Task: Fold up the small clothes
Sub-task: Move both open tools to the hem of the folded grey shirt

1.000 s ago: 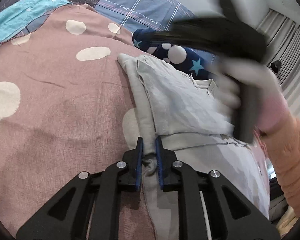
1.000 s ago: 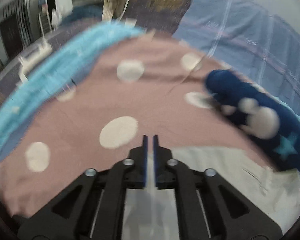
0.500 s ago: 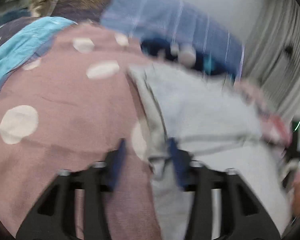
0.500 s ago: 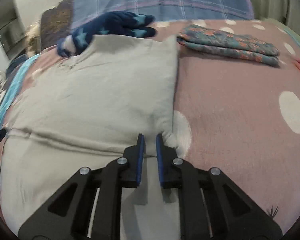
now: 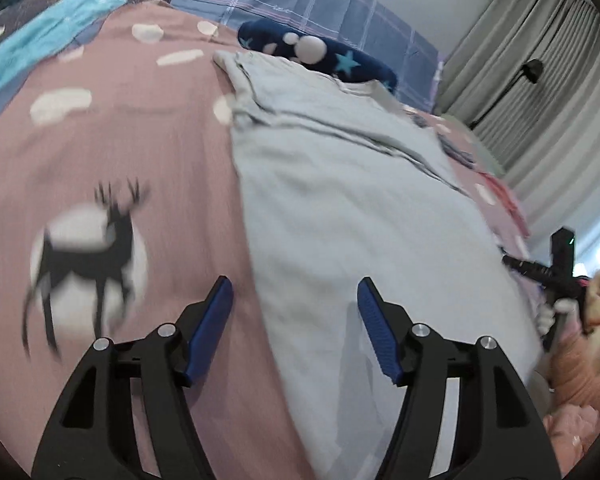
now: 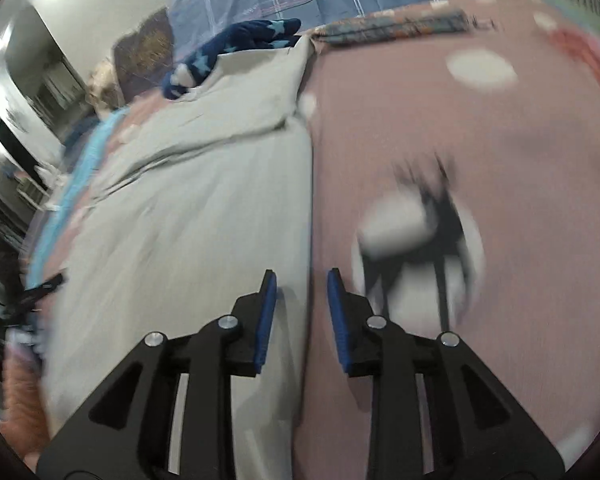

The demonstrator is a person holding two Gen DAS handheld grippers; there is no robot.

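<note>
While the pale grey garment (image 5: 360, 208) lies flat on the pink bedspread (image 5: 112, 152) (sleeves seemingly folded in), the left gripper (image 5: 294, 308) gapes wide and empty over its left edge; the right gripper (image 6: 298, 300), partly open, empty, straddles the opposite edge, likely to take hold for a fold.

A pale grey garment (image 5: 352, 208) is spread flat on the pink bed cover (image 5: 112, 152). Its far part is folded over in a creased second layer. Its far end is met by a navy star-patterned piece (image 5: 332, 60), and one long edge is laid straight.
</note>
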